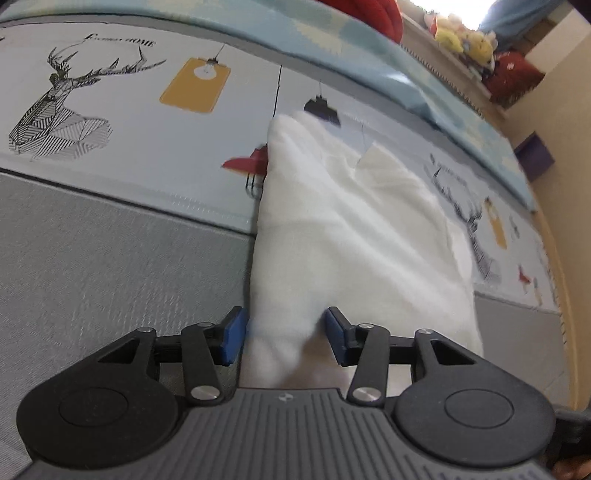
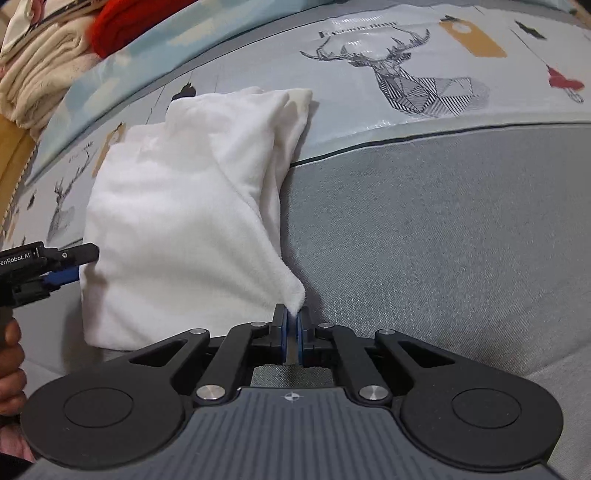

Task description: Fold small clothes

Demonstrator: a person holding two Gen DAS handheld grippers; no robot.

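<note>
A white fleece garment [image 2: 177,229] lies partly folded on the bed, half on the grey sheet and half on the printed panel. It also shows in the left wrist view [image 1: 343,240]. My right gripper [image 2: 293,317] is shut on the garment's near right corner. My left gripper [image 1: 284,332] is open, its blue pads on either side of the garment's near left corner, which lies between them. The left gripper also shows in the right wrist view [image 2: 70,266], at the garment's left edge.
The grey sheet [image 2: 424,240] spreads to the right. The deer-print panel [image 2: 417,85] lies behind. Folded cream clothes [image 2: 40,74] and a red item [image 2: 125,26] are stacked at the far left. Plush toys [image 1: 465,37] sit on a ledge. A purple box [image 1: 535,155] stands by the wall.
</note>
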